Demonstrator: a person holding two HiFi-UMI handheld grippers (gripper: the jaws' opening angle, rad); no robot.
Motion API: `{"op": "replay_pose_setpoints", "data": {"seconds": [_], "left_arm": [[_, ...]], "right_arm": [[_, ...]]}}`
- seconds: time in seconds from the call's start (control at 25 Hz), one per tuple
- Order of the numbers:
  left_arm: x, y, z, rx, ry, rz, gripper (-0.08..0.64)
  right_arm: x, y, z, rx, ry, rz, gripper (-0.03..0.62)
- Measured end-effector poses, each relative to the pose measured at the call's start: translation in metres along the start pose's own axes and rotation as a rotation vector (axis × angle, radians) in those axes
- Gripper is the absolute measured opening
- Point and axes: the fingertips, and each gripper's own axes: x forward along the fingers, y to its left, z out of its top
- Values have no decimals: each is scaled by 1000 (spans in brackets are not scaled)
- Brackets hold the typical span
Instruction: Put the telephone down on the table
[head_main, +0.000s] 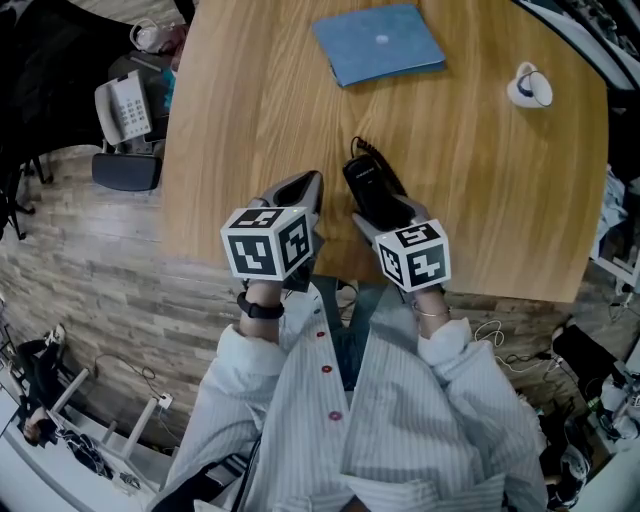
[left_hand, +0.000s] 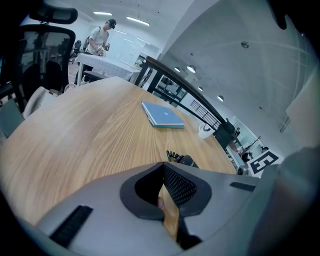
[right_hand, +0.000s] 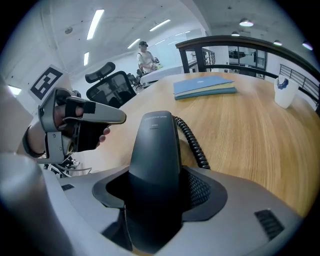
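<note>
Right tongs (head_main: 383, 210) are noted nearest, clamped from both sides on a black plastic telephone handset (head_main: 366, 180). The handset is gripped by its near half, and its far end is seen jutting out ahead of the pads. It is held low over the near part of the pale wooden worktop (head_main: 250, 120); contact with the wood cannot be made out. A black coiled cord (right_hand: 192, 140) is seen along the handset's right side.

Left tongs (head_main: 303, 190) are recorded just left of the handset and apart from it. Their pads are brought together at the tips, with nothing held between them.

Farther out, a flat blue book (head_main: 378, 42) is seen lying on the worktop. A white mug (head_main: 528, 87) is noted at the far right.
</note>
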Motion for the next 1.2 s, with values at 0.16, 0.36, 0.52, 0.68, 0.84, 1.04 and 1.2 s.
{"op": "replay_pose_setpoints", "data": {"seconds": [0.16, 0.36, 0.52, 0.68, 0.84, 1.04, 1.2], "left_arm": [[-4, -1, 0, 4, -8, 0, 9], [-10, -4, 4, 10, -25, -4, 9], [-13, -7, 9, 14, -37, -7, 9], [-16, -14, 12, 18, -52, -7, 9], [-21, -24, 13, 14, -71, -4, 9], [-24, -42, 17, 14, -94, -2, 9], [-32, -59, 24, 21, -125, -2, 9]], "right_arm": [[-1, 1, -2, 3, 2, 12, 295], [-6, 2, -2, 14, -2, 18, 295], [-13, 3, -1, 33, -18, 22, 295], [-18, 1, 0, 41, -34, 24, 293], [-28, 1, 2, 34, -49, 34, 295], [-46, -5, 11, 46, -87, 56, 293], [-66, -7, 22, 58, -130, 78, 293]]}}
